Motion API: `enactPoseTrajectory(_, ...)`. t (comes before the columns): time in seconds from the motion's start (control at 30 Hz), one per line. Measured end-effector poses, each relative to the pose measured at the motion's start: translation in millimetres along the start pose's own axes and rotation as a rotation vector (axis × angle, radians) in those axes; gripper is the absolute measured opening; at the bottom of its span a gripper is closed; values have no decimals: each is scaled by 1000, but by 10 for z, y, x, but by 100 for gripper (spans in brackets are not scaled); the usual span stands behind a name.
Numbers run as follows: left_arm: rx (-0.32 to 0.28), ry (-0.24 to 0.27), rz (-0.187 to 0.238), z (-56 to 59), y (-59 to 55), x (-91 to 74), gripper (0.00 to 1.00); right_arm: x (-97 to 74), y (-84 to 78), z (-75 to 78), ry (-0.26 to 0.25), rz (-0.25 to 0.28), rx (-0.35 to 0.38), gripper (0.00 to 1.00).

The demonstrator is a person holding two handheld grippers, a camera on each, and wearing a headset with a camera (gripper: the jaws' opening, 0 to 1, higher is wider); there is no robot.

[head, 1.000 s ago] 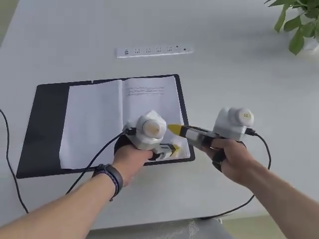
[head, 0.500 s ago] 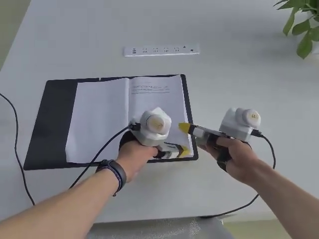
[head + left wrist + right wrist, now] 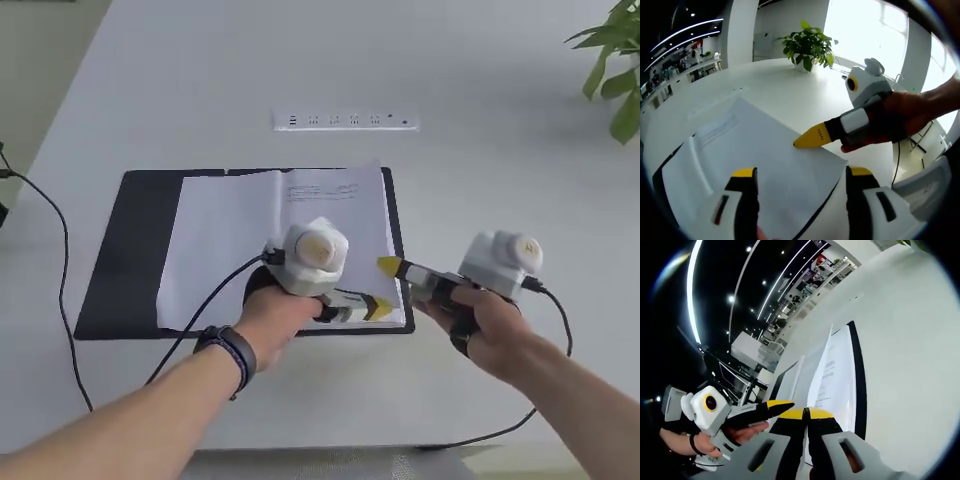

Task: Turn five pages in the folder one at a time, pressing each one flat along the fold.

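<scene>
The folder (image 3: 130, 250) lies open on the white surface (image 3: 500, 180), black cover spread flat and white pages facing up. The left gripper (image 3: 375, 308) sits low at the near right corner of the right-hand page (image 3: 330, 225). Its jaws are spread wide, one over the paper and one past the folder's edge; I cannot tell whether they touch. The left hand (image 3: 270, 305) reaches in from the near side, a dark wristband (image 3: 230, 348) on the wrist. Just beside it, the right gripper (image 3: 390, 266) has its jaws pressed together with nothing between them. Its yellow tip points at the page's right edge, and the right hand (image 3: 490, 325) holds it level from the right.
</scene>
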State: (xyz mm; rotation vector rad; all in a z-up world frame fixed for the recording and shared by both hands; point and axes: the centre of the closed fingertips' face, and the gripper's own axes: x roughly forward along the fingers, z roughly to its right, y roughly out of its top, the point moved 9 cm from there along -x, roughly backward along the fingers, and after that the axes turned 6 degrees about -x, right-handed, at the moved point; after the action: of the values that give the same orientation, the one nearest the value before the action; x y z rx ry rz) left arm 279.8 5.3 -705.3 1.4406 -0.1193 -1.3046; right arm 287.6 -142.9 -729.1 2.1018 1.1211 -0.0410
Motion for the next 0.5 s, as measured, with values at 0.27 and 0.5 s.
enactPoseTrajectory(0.27,-20,16,31,-81,-19,-203,73,28,45,-126,2,21,-14,0)
enactPoseTrajectory(0.5,-22,39,52,-207,-52,-399,73,83,77,-250,14,50,-9,0)
